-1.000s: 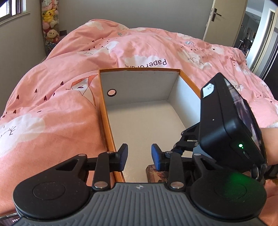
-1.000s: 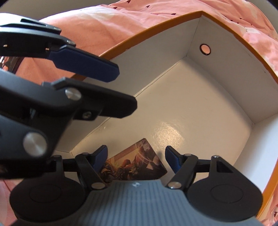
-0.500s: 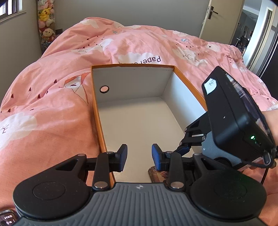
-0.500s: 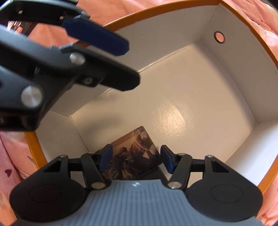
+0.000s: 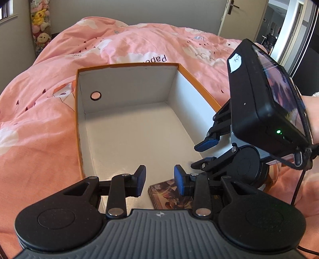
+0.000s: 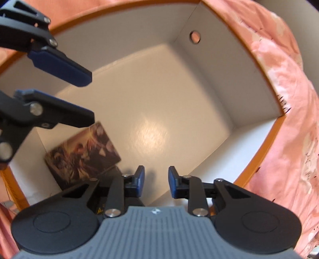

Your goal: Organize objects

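Note:
An open orange box (image 5: 191,79) with a white inside lies on a pink duvet; it also shows in the right wrist view (image 6: 259,155). A small dark box with printed artwork (image 5: 169,196) lies flat in the near corner of its floor, also seen in the right wrist view (image 6: 83,155). My left gripper (image 5: 159,182) hovers open and empty over that corner, just above the small box. My right gripper (image 6: 155,183) is open and empty above the box floor, to the right of the small box. It also shows in the left wrist view (image 5: 205,151).
The pink duvet (image 5: 39,123) surrounds the box on all sides. The far box wall has a round hole (image 5: 95,96). Plush toys (image 5: 39,25) hang in the far left corner. A door (image 5: 235,18) stands at the back right.
My right gripper has narrowed, lifted and moved right, leaving the small box lying in the corner. My left gripper has risen a little; its opening is unchanged.

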`<state>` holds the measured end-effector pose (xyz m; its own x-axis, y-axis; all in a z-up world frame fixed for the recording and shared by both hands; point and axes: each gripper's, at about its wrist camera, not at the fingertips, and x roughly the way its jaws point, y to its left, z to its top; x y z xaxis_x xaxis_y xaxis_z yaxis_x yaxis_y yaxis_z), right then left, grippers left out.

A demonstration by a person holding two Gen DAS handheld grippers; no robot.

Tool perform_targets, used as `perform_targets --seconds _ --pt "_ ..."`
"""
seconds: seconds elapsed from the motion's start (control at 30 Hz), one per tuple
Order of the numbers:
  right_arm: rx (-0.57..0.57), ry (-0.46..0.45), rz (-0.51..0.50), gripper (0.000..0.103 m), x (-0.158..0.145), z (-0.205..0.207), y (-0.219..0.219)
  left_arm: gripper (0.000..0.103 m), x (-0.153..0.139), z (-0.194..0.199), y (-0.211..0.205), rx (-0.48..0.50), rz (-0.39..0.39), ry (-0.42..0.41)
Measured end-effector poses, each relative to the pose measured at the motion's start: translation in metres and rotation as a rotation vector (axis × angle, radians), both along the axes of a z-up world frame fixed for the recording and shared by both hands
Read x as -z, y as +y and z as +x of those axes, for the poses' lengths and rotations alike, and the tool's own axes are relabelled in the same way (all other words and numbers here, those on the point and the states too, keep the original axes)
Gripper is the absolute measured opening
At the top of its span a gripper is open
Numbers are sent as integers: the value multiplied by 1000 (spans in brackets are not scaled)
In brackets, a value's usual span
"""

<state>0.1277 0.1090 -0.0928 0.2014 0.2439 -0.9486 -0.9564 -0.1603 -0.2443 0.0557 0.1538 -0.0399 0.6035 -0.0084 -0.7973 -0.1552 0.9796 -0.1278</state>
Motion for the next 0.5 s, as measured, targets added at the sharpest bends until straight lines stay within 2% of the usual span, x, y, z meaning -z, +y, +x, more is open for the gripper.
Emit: perform_targets --seconds 0.07,0.13,0.37,0.5 --pt "-11 9 -26 25 5 0 -3 39 4 1 -3 4 7 18" --pt "-19 2 -35 18 6 0 -7 39 8 2 -7 7 18 31" --pt "-8 2 -22 17 2 8 -10 39 11 2 -11 17 24 40" --pt "35 14 49 18 -19 15 -20 39 5 0 -9 19 17 15"
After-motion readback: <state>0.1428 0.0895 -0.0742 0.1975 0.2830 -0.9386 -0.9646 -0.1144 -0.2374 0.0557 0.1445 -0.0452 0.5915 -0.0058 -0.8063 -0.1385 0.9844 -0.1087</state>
